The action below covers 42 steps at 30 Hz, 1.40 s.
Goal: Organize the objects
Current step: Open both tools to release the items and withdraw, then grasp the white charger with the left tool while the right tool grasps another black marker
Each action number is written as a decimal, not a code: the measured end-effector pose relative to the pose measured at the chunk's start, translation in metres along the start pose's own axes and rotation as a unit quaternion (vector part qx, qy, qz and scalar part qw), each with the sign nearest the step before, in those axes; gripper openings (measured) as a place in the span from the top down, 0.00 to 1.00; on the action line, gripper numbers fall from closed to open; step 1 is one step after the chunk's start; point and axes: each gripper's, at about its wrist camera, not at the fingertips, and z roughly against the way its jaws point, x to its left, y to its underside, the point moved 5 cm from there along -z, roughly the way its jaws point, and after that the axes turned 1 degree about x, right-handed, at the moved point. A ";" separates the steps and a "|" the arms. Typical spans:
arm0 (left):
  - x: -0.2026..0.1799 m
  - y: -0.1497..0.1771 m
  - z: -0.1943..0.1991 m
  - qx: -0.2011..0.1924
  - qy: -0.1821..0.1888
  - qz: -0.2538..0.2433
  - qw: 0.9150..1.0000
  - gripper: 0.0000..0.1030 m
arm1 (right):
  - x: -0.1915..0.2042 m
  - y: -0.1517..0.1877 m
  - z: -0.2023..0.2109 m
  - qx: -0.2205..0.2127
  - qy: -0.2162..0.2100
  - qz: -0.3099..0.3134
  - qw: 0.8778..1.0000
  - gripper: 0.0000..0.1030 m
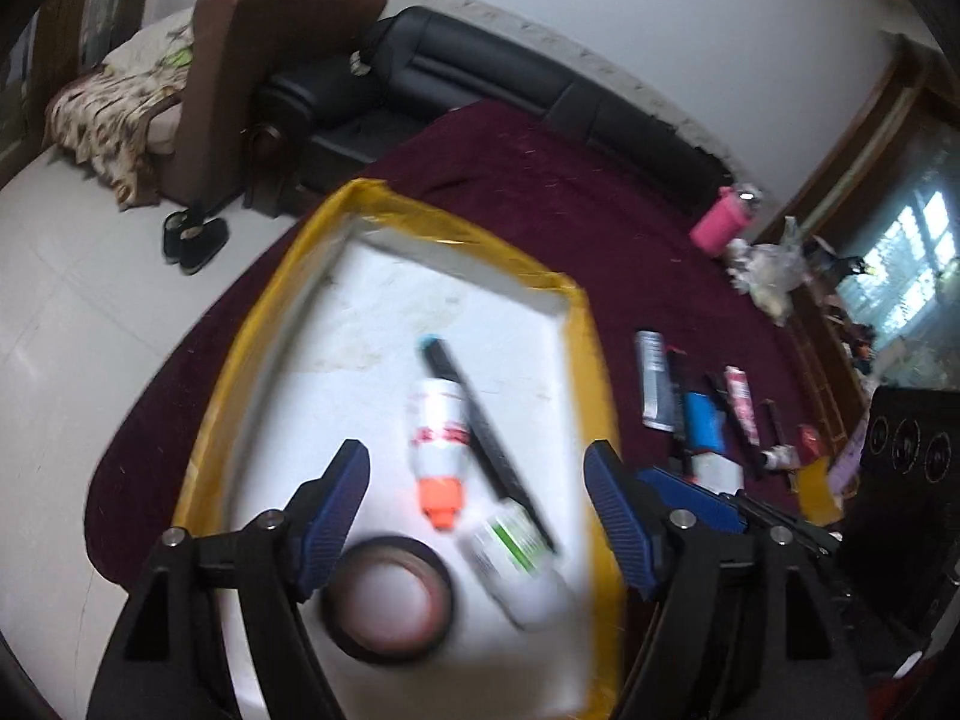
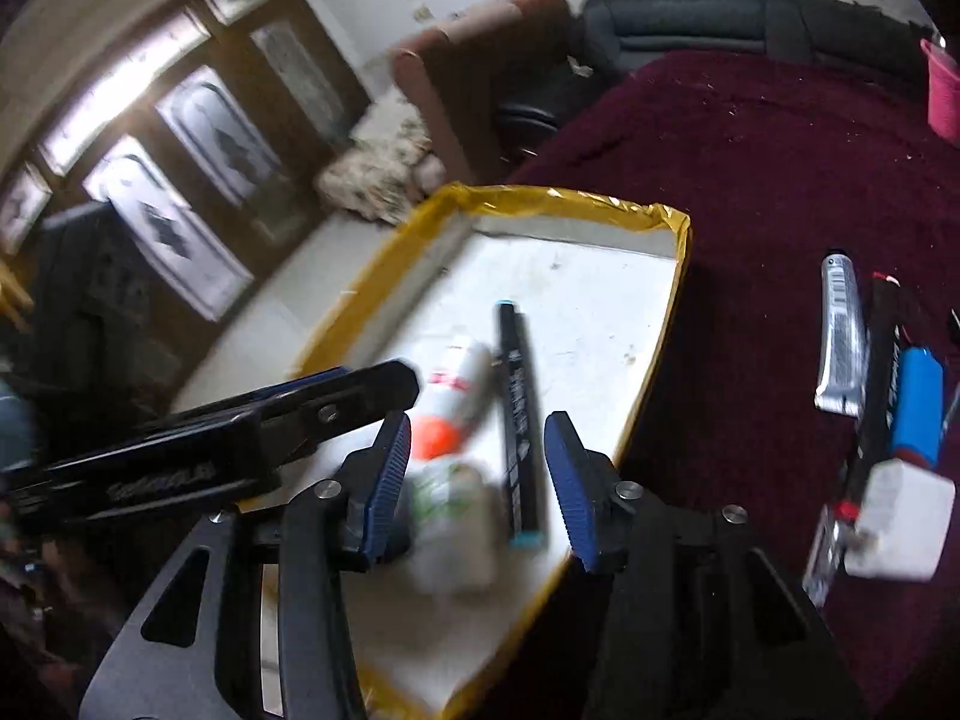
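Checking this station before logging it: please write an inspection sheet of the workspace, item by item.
Surface: maroon cloth covering the table.
Job's things: white tray with yellow-taped rim holds a black marker, an orange-capped bottle, a green-labelled bottle and a tape roll.
Clutter: silver tube, blue cylinder, white block on the cloth, outside the tray; pink cup farther off.
Grippers: left gripper and right gripper above the tray, jaws open, nothing gripped.
Cables: nothing seen.
Surroundings: black sofa, brown armchair, pale floor.
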 end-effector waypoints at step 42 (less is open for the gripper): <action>-0.233 0.087 -0.128 0.149 0.031 -0.319 0.935 0.24 | -0.179 0.127 0.168 -0.094 0.119 -0.172 0.973 0.49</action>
